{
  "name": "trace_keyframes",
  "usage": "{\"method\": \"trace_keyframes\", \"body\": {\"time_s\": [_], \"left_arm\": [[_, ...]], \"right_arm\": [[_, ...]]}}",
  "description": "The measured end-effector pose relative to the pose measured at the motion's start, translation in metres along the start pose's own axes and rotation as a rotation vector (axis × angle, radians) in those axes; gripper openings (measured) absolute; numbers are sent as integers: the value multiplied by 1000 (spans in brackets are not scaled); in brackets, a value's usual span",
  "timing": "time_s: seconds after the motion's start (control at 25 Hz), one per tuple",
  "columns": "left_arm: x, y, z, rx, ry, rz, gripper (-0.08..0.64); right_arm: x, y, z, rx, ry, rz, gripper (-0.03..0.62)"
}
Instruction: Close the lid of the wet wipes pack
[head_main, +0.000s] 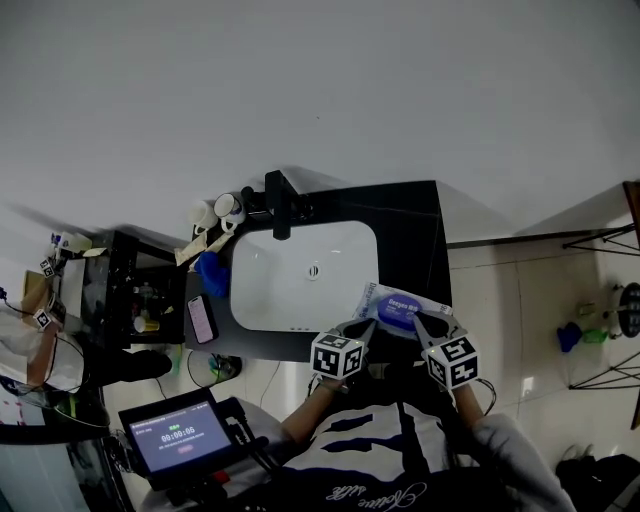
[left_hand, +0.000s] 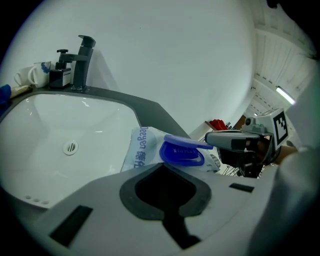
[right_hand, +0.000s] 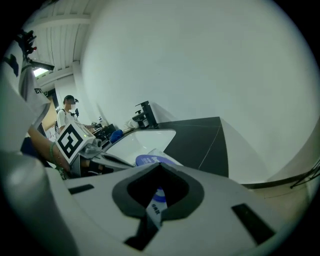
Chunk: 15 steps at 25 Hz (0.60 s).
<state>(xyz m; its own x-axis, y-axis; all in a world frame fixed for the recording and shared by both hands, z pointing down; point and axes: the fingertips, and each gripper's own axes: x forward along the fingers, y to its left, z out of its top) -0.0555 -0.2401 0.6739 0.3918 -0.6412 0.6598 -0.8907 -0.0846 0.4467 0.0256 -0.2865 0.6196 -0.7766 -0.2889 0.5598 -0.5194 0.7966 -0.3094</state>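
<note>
The wet wipes pack (head_main: 398, 308) lies on the dark counter (head_main: 405, 225) at the sink's front right corner. In the left gripper view the pack (left_hand: 142, 147) shows its blue lid (left_hand: 182, 150) raised at a slant. My left gripper (head_main: 366, 324) sits shut just in front of the pack, with nothing between its jaws (left_hand: 163, 167). My right gripper (head_main: 419, 321) reaches in from the right, its tip (left_hand: 212, 138) at the lid's free edge. In the right gripper view the jaws (right_hand: 159, 166) are shut and a white printed strip of the pack (right_hand: 154, 206) shows in the seam.
A white sink basin (head_main: 300, 275) with a black faucet (head_main: 278, 205) fills the counter's left part. Mugs (head_main: 215, 212), a blue cloth (head_main: 210, 272) and a phone (head_main: 202, 318) lie along its left rim. A timer tablet (head_main: 180, 435) stands below left. A person (right_hand: 67, 114) stands far off.
</note>
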Motion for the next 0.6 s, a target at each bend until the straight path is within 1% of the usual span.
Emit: {"method": "trace_keyframes", "body": {"time_s": [0.08,0.16,0.4,0.52,0.6], "left_arm": [[-2,1,-2,2,-7,-7,0],[-3,3,-1,1,-24,-14,0],[-12,12,6,5,-96,-32,0],[-15,19,4,9,-110,-36,0],[-21,21,2,12,-109,-41,0]], "right_arm": [[8,7,-12,-11,36,13,-2],[18,10,-22,-42,72,9,-2],[45,3,-47,-148,159,-70,-2],[52,-1,-54,-216,219,-100,-2],[51,0,-54,-204,234,-118,-2]]}}
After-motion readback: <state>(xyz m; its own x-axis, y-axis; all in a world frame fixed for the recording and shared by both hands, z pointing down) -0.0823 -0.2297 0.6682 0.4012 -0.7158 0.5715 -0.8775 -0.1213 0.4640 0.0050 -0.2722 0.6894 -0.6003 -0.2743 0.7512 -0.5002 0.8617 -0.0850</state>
